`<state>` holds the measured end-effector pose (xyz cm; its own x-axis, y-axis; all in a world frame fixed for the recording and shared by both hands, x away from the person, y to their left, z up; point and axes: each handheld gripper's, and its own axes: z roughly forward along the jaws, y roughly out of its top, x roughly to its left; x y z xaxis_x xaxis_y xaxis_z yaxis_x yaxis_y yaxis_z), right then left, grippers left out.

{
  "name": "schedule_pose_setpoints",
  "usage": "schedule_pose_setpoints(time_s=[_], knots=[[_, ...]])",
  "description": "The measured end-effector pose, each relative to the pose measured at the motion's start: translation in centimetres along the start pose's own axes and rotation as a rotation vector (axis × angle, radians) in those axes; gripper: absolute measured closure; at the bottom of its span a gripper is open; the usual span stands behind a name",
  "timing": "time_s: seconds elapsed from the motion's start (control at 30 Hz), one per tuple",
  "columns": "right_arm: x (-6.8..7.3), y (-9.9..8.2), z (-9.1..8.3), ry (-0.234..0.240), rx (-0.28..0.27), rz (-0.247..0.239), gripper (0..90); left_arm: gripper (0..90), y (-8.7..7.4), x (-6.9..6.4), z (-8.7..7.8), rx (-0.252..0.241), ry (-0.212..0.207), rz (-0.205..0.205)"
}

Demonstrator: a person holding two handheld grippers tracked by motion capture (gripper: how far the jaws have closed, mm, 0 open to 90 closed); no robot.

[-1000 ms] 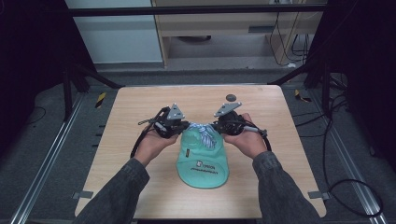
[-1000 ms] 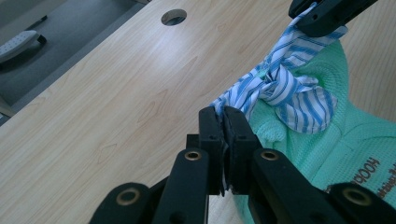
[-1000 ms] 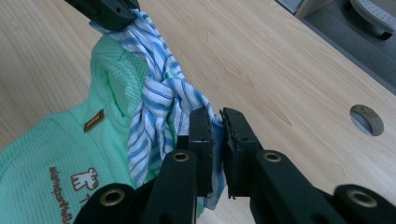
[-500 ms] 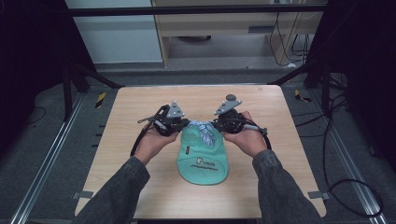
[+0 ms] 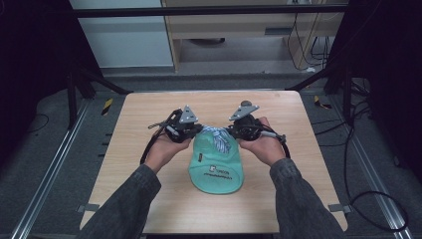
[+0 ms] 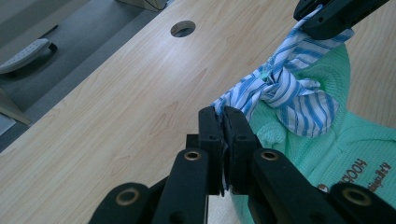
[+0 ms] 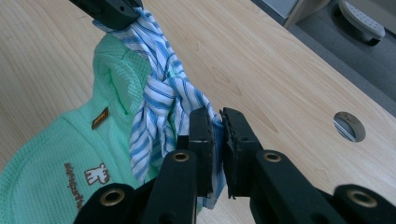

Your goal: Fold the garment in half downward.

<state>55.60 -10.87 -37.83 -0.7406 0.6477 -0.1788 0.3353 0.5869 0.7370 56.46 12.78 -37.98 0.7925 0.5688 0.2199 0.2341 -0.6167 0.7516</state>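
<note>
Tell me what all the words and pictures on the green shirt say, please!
"HOOK": only these letters read, upside down, in brown print on the green shirt in the left gripper view; what follows is cut off.
Small brown tag on the shirt: too small to read.
Brown lettering beside a little white animal figure: too blurred to read.
Dark print on the shirt in the high view: too small to read.

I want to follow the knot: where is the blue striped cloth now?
In the high view, the striped cloth lies knotted at the far end of the green garment, mid-table, stretched between the left gripper and right gripper.
</note>
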Motion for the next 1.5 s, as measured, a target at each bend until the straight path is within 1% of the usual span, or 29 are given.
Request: schedule_pose_setpoints(time_s=[0.13,0.23,0.37,0.47,0.5,0.63,0.83,0.9,1.07,1.17,1.27,1.5], knots=[[-0.3,0.1,0.1,-0.004,-0.003,-0.001,82.7,87.2,0.1,0.3,0.3,-0.004,0.004,0.003],[-0.9,0.1,0.5,-0.009,-0.012,0.012,82.7,87.2,0.2,0.7,0.7,-0.013,0.002,-0.005],[-1.2,0.0,0.9,-0.010,-0.016,0.019,82.7,87.2,0.3,0.9,0.9,-0.009,0.002,0.000],[-1.5,0.2,1.2,-0.020,-0.012,0.016,82.7,87.2,0.5,1.1,1.0,-0.005,0.007,0.013],[-1.6,0.3,1.3,-0.022,-0.015,0.016,82.7,87.2,0.7,1.3,1.0,-0.007,0.012,0.016],[-1.9,0.7,1.3,-0.027,-0.023,0.013,82.7,87.2,1.0,1.8,0.9,-0.014,0.018,0.015],[-2.2,1.2,1.7,-0.039,-0.024,0.001,82.8,87.1,1.4,2.2,1.1,-0.004,0.032,0.031],[-2.3,1.2,1.8,-0.041,-0.024,0.000,82.8,87.1,1.3,2.2,1.2,-0.003,0.030,0.030],[-2.3,1.1,2.0,-0.048,-0.019,-0.008,82.7,87.1,1.2,1.9,1.5,0.007,0.039,0.048],[-2.2,1.0,1.9,-0.050,-0.018,-0.012,82.7,87.1,1.3,1.7,1.5,0.002,0.046,0.053],[-2.2,0.8,1.7,-0.053,-0.026,-0.008,82.7,87.1,1.3,1.5,1.5,-0.005,0.046,0.050],[-1.9,0.2,1.2,-0.057,-0.022,-0.016,82.7,87.1,1.2,0.8,1.8,-0.010,0.047,0.050]])
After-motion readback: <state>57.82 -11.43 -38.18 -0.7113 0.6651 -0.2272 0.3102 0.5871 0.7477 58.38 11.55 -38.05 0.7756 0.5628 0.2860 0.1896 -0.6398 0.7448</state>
